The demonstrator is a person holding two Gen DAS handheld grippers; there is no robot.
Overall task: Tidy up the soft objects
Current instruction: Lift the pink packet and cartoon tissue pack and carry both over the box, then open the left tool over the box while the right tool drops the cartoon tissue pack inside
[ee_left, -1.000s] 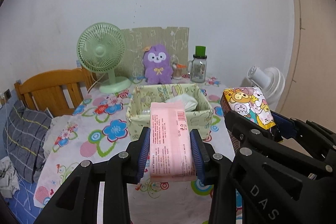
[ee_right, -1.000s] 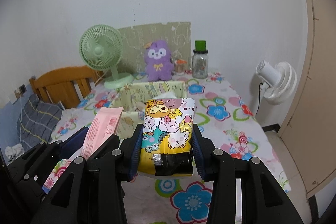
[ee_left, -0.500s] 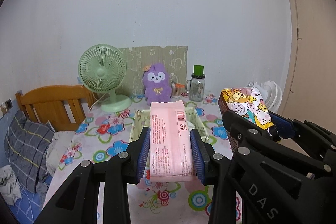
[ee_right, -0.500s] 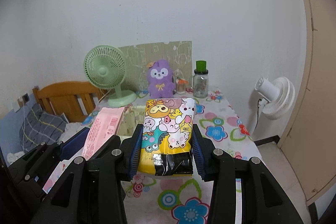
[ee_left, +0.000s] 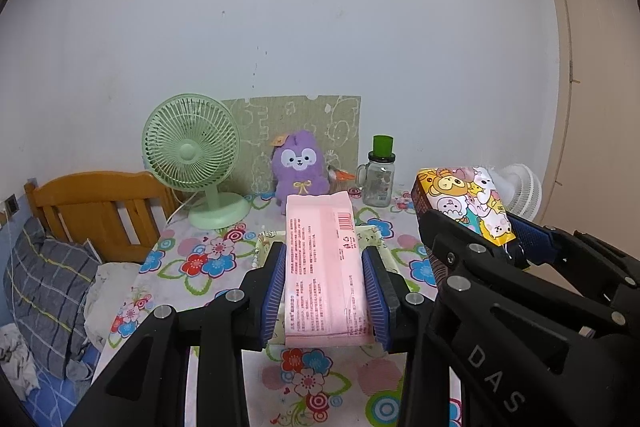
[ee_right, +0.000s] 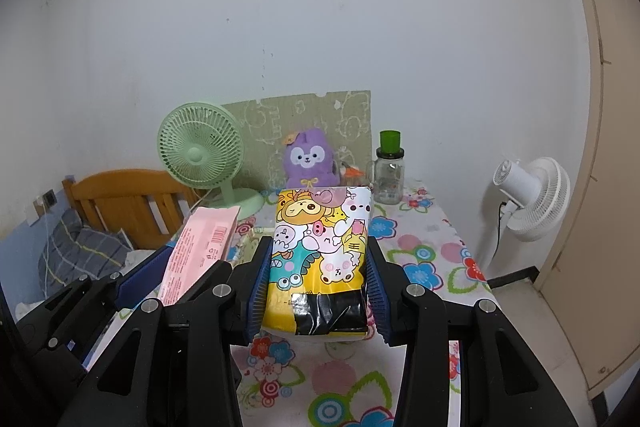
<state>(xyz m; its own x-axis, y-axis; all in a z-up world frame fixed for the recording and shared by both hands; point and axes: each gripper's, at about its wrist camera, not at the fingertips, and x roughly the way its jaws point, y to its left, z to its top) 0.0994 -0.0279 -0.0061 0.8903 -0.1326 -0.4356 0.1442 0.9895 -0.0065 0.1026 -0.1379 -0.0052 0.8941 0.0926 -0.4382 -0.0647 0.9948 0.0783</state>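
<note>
Right now you are clamping the left gripper (ee_left: 325,281) on the pink tissue pack (ee_left: 323,267), lifted above the floral table (ee_left: 224,259), with the pale green basket (ee_left: 266,241) showing just behind and below it. You are squeezing the right gripper (ee_right: 318,273) on the cartoon tissue pack (ee_right: 320,247), also held in the air, just beside the pink one. Farther back, the purple plush (ee_left: 298,167) is sitting between the green fan (ee_left: 192,155) and the glass jar (ee_left: 378,179).
</note>
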